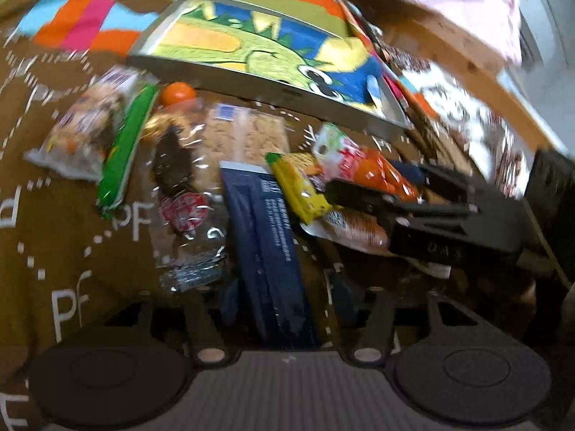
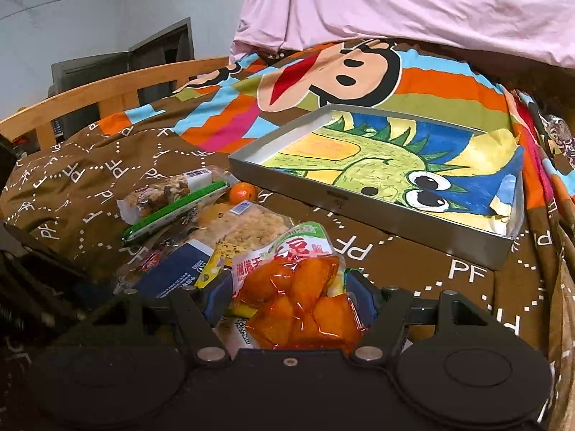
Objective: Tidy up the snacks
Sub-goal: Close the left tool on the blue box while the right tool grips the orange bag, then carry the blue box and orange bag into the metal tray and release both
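Orange chunks in a clear red-topped packet point(image 2: 302, 298) fill the gap of the right tool point(image 2: 287, 287), whose two dark fingers press on the packet's sides, clenched on it just above the heap of snacks. The left tool point(image 1: 280, 305) stands released, its two fingers apart with one long dark blue packet point(image 1: 266, 244) lying between them on the bed, not pinched; its fingertips are cut off by blur and hard to make out. From that view the right tool point(image 1: 363, 186) shows as a black shape reaching in from the right onto the orange packet point(image 1: 388, 176). The heap around them holds one yellow packet point(image 1: 298, 186), one clear bag of pale crumbly biscuits point(image 1: 248, 133), one green bar point(image 1: 125, 154), one bag of mixed nuts point(image 1: 82, 125) and one small orange fruit point(image 1: 178, 93); other wrappers underneath are half hidden and blurred. Behind the heap lies one shallow grey tray point(image 2: 395, 212), lined with a green cartoon dinosaur picture and holding no snacks. All of it rests on a brown bedcover point(image 2: 359, 248) printed with white letters, with a wooden bed rail point(image 2: 107, 89) and pink cloth point(image 2: 395, 7) beyond.
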`<control>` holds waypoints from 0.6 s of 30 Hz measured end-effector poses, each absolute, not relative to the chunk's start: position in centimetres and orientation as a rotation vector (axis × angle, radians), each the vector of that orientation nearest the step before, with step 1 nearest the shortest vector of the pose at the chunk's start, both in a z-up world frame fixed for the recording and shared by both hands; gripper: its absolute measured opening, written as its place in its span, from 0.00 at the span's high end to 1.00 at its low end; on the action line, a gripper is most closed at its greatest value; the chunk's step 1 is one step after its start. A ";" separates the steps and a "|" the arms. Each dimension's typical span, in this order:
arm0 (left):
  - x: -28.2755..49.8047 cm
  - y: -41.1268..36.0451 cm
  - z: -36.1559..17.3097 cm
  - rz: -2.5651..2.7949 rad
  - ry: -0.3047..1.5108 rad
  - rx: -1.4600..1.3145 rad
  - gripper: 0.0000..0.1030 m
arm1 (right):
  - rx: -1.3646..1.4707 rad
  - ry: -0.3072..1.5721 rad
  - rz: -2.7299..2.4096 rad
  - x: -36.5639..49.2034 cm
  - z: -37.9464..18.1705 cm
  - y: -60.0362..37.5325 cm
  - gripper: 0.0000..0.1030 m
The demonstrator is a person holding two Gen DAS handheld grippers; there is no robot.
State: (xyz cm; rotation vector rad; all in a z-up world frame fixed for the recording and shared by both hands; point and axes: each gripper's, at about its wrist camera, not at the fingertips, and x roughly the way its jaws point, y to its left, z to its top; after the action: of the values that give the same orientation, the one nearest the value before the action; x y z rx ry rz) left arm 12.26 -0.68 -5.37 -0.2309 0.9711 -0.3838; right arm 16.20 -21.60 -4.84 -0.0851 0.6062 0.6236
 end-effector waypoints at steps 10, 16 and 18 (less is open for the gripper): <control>12.1 -1.0 -4.8 -0.334 0.977 -0.174 0.64 | -0.114 0.577 0.625 15.6 -4.6 -21.4 0.32; 11.7 0.2 -3.6 -0.358 0.895 -0.243 0.64 | -0.115 0.550 0.609 15.3 -3.8 -21.6 0.33; 11.8 0.6 -3.2 -0.366 0.866 -0.257 0.65 | -0.121 0.547 0.600 15.4 -3.7 -21.6 0.33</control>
State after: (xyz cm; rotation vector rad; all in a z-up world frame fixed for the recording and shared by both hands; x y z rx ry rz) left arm 11.76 0.60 -3.20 -0.2571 0.8663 -0.3655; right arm 15.40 -21.57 -3.72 -0.1212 0.5469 0.6002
